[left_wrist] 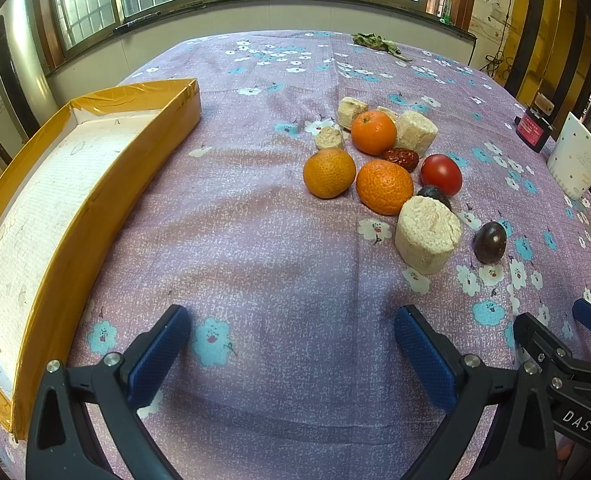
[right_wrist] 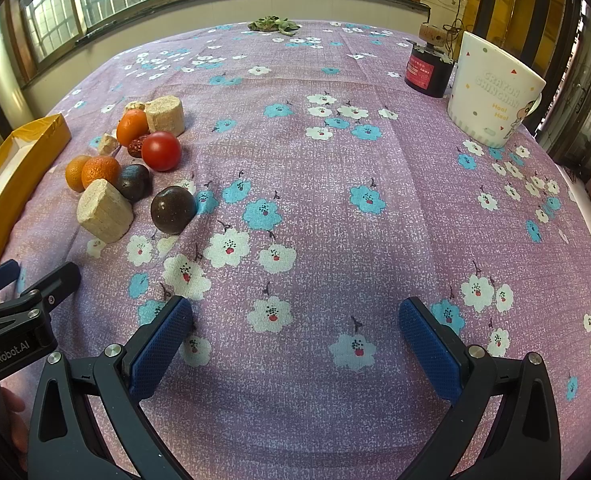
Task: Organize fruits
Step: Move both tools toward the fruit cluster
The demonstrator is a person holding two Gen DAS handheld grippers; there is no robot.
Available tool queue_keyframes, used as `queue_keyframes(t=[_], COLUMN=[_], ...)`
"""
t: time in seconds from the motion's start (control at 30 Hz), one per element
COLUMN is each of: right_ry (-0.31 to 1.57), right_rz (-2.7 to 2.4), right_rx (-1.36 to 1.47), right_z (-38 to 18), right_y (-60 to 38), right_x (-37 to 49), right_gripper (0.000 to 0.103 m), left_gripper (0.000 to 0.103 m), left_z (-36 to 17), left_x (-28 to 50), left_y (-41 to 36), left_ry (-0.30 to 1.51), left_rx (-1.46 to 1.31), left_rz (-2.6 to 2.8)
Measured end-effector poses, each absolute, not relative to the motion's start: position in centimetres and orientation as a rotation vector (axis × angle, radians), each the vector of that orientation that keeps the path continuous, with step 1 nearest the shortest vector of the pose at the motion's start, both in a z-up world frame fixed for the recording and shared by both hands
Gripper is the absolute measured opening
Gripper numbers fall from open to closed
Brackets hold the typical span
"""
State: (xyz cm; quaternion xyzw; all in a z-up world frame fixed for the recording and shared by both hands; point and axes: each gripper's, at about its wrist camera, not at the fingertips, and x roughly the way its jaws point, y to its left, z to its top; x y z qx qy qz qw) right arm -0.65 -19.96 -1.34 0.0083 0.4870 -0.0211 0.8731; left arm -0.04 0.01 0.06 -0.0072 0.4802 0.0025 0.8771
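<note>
We hold both grippers low over the surface [left_wrist: 255, 216], which is covered in a purple flowered cloth. Taking the tomato [left_wrist: 441, 174] as our mark: far to its left lies the open yellow box [left_wrist: 95, 200], white inside. Nearer on its left sit three oranges [left_wrist: 329, 173], a red date [left_wrist: 401, 159] just beside it, and several pale cylinders [left_wrist: 427, 233] among them. Touching its near side is one dark fruit [left_wrist: 434, 194]; a second dark fruit [left_wrist: 490, 242] lies apart, nearer us and to the right. Well to its right stand a dark jar [right_wrist: 429, 70] and a white mug [right_wrist: 491, 96]. The left gripper [left_wrist: 291, 356] has fingers spread wide, holding nothing; the right gripper [right_wrist: 295, 350] likewise.
</note>
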Motion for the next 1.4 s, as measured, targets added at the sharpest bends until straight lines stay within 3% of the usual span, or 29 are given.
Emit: queue_keyframes(t=[0.37, 0.83, 1.4], right_ry=[1.007, 0.917, 0.886], right_rz=[-0.062, -0.038, -0.009], right_rx=[0.051, -0.060, -0.069], right_z=[1.3, 4.5, 5.4], right_y=[-18.9, -15.2, -13.8], right_x=[-1.8, -4.2, -4.7], right_gripper=[0.103, 0.103, 0.103], left_gripper=[0.103, 0.103, 0.103], left_z=[0.8, 5.7, 6.1], left_x=[0.0, -2.1, -2.2], left_y=[1.5, 6.2, 7.1], left_ry=[1.004, 0.840, 0.811], left_rx=[-0.008, 0.006, -0.009], left_rz=[-0.054, 0.014, 0.008])
